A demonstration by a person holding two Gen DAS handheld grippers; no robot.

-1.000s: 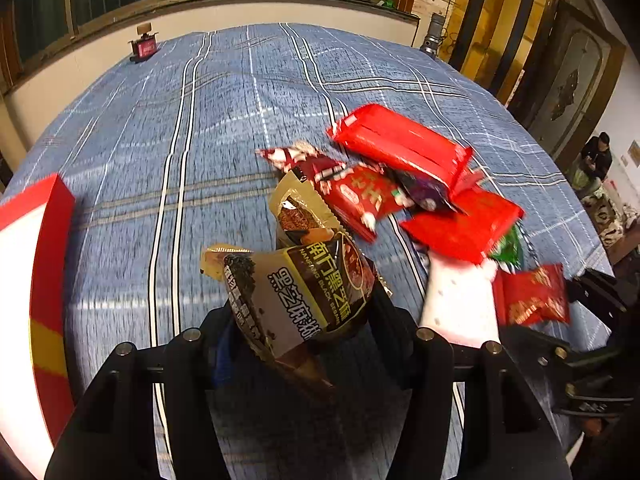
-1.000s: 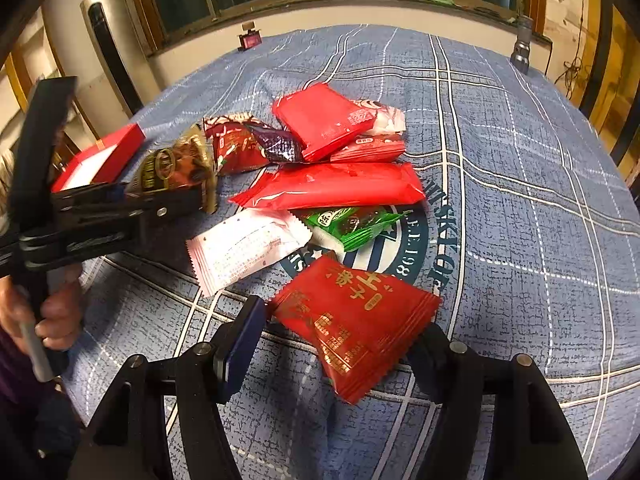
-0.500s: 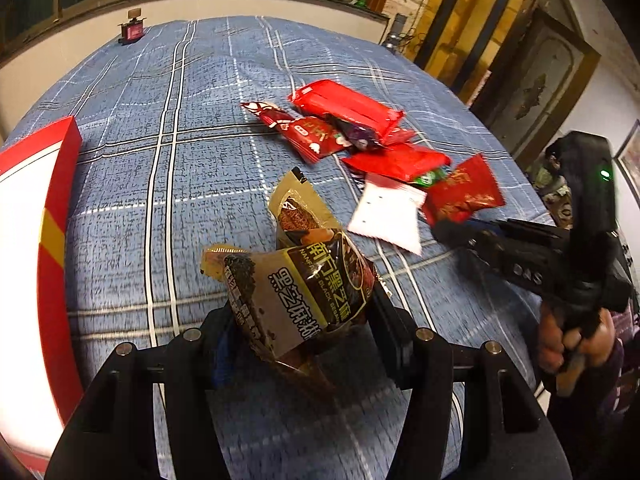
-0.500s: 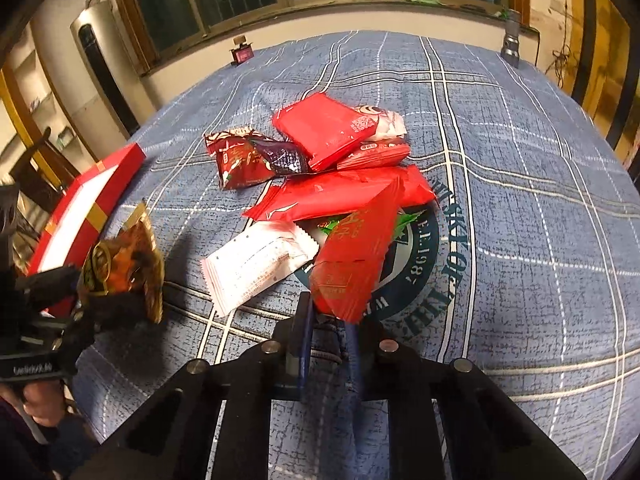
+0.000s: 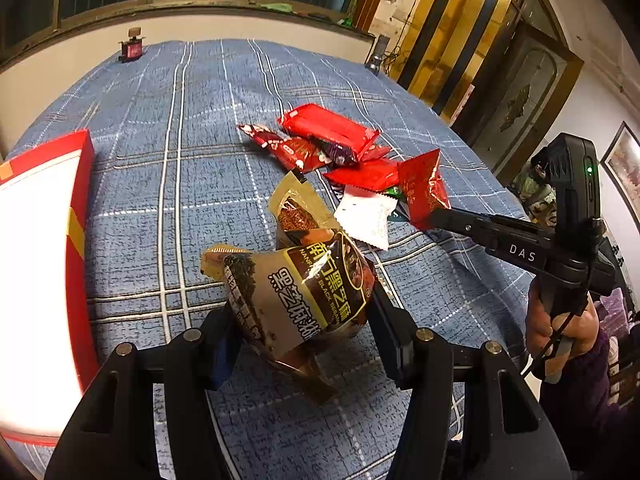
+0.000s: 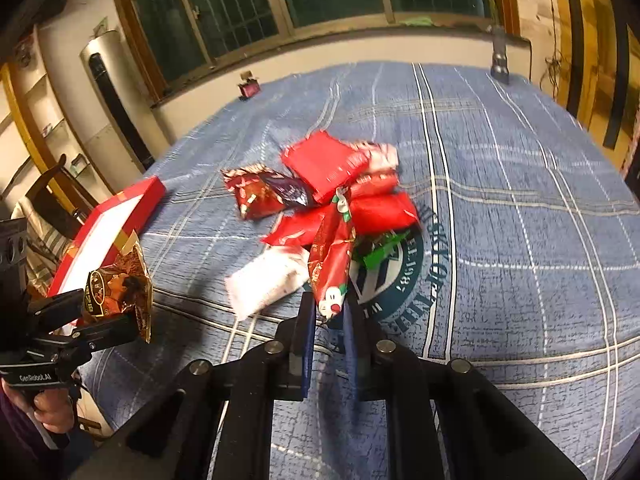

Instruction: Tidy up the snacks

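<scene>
My left gripper is shut on a brown and gold black-sesame snack bag, held above the blue checked cloth. The same bag shows at the left of the right wrist view. My right gripper is shut on a red snack packet that stands on edge, lifted off the cloth; in the left wrist view this packet hangs at the tip of the right gripper. Behind it lies a pile of red packets, a white packet and a green one.
A red box with a white inside lies at the left edge of the table, also seen as the red box. A small red object and a grey object stand at the far edge. A person's hand holds the right gripper.
My right gripper closed on the red packet and lifted it on edge off the cloth. My left gripper carried the sesame bag away from the pile toward the red box.
</scene>
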